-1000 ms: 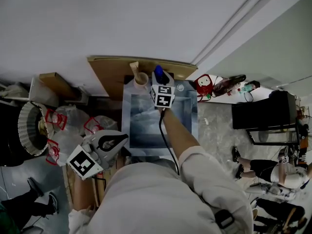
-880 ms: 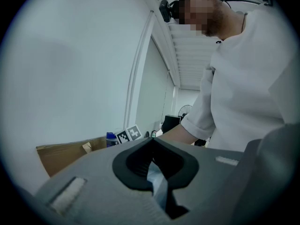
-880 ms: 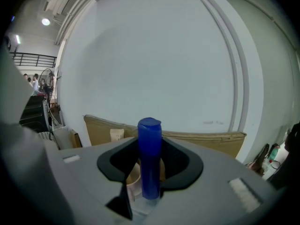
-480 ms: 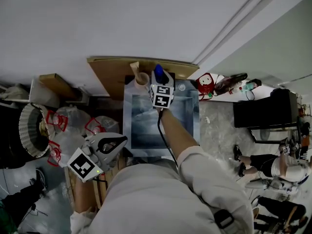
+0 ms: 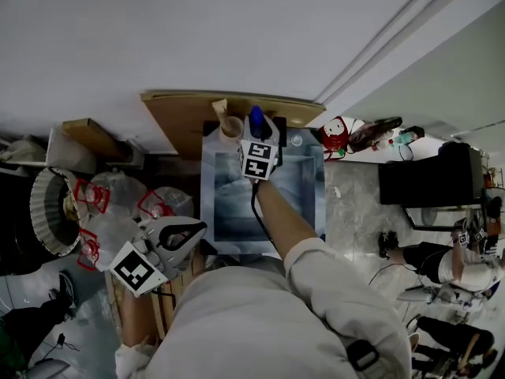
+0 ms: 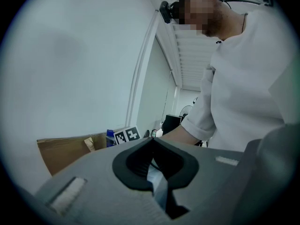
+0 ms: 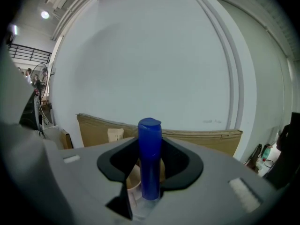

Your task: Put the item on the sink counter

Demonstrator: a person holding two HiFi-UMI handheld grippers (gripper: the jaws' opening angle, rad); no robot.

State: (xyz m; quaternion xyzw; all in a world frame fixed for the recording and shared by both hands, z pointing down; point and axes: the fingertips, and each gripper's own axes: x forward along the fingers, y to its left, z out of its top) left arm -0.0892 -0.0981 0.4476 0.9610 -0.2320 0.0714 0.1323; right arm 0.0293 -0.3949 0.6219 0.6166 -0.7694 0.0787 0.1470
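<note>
I see the right gripper (image 7: 150,146) with its jaws clamped on the blue bottle (image 7: 149,165). The two tips press on its sides and the bottle stands upright between them. Its rounded cap rises above the jaws, and its lower part goes down behind them, out of my sight. Just behind the bottle, low in the gap at the left jaw, a piece of a beige cup (image 7: 133,175) shows. Beyond the jaws a cardboard sheet (image 7: 206,142) leans against the white wall. In the head view the right gripper (image 5: 256,126) reaches across the steel sink (image 5: 229,204) and holds the bottle (image 5: 256,119) at the far side of the basin, just beside the beige cup (image 5: 230,126), which is to the left of the jaws. I cannot tell if the bottom of the bottle touches the worktop (image 5: 207,139) there. The left gripper (image 6: 152,140) has its jaws together, tip against tip, with nothing between them. Far ahead of these jaws and a little to the left I see the blue bottle (image 6: 110,137). In the head view the left gripper (image 5: 199,227) hangs at the near left corner of the sink, well apart from the bottle.
</note>
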